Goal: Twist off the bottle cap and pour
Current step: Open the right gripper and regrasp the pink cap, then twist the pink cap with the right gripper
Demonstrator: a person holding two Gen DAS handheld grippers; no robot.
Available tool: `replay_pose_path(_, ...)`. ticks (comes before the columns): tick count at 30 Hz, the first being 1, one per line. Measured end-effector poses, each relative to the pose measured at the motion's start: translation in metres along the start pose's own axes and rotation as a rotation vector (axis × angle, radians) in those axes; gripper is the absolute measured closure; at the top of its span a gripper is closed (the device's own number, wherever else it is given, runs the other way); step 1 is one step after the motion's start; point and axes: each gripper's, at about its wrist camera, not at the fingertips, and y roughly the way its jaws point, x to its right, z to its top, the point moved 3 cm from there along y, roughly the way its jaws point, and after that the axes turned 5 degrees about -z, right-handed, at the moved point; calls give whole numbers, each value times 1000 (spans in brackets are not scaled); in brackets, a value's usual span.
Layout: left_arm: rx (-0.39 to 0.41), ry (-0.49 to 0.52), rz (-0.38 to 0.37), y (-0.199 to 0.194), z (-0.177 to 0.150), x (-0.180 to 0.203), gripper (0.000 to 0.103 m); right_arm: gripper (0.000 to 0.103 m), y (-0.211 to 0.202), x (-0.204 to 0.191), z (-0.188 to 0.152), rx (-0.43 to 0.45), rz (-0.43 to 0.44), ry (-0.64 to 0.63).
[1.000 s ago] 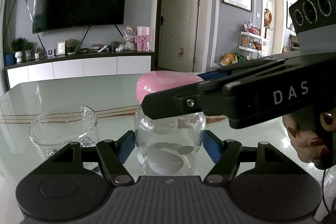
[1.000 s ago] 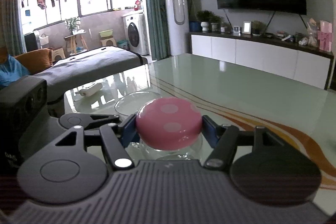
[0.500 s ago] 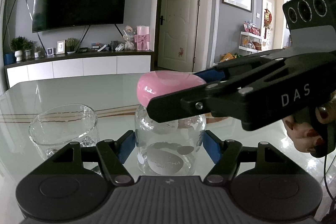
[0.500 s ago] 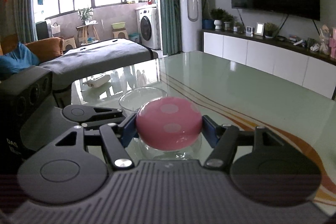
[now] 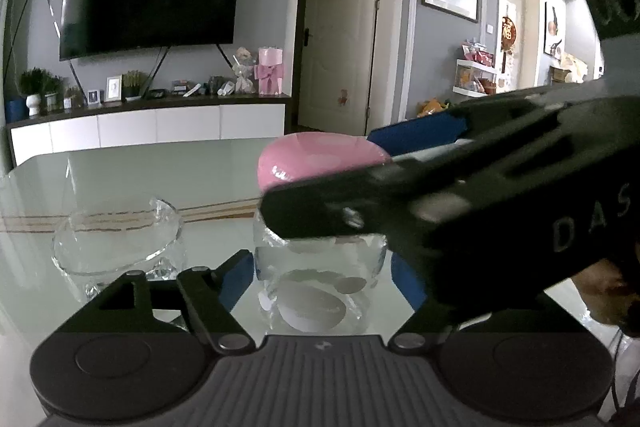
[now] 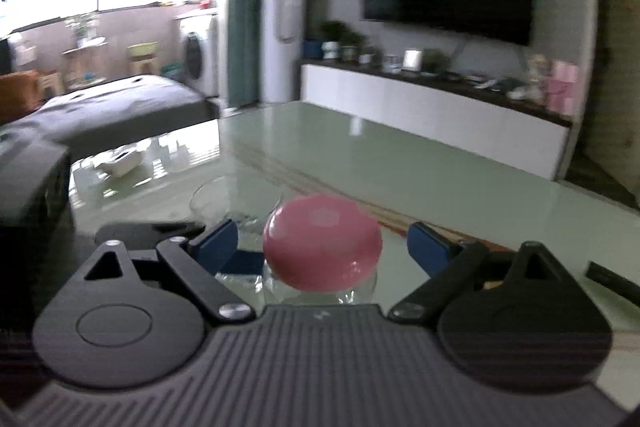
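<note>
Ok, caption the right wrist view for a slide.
Right gripper jaws opening around the pink cap on the glass bottle.

"DAS" on right claw [image 5: 384,183]

A squat clear glass bottle [image 5: 320,279] stands upright on the glossy table [image 5: 120,171], its rounded pink cap [image 6: 322,241] still on top. An empty clear glass cup [image 5: 116,247] stands just beside it.

The pink cap [image 6: 322,241] is seen at lower centre, on the clear bottle [image 6: 320,291]. The right gripper [image 6: 322,247] is opening; its blue pads [image 6: 216,241] are held clear of the cap on both sides. A glass [image 6: 224,199] is seen behind, on the table [image 6: 400,163].
</note>
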Motion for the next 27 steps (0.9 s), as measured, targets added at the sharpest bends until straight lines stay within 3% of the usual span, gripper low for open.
replay_pose_path(5, 5, 10, 10, 0, 0, 0, 26, 12, 6, -10, 1, 5, -87, 10)
replay_pose_path(12, 6, 15, 20, 1, 0, 0, 29, 28, 20, -8, -3, -32, -146, 48)
replay_pose_path(19, 5, 13, 19, 1, -1, 1, 29, 37, 22, -8, -5, -41, -122, 70)
replay_pose_path(27, 5, 15, 20, 0, -1, 2, 30, 37, 17, -8, -4, -35, -98, 56)
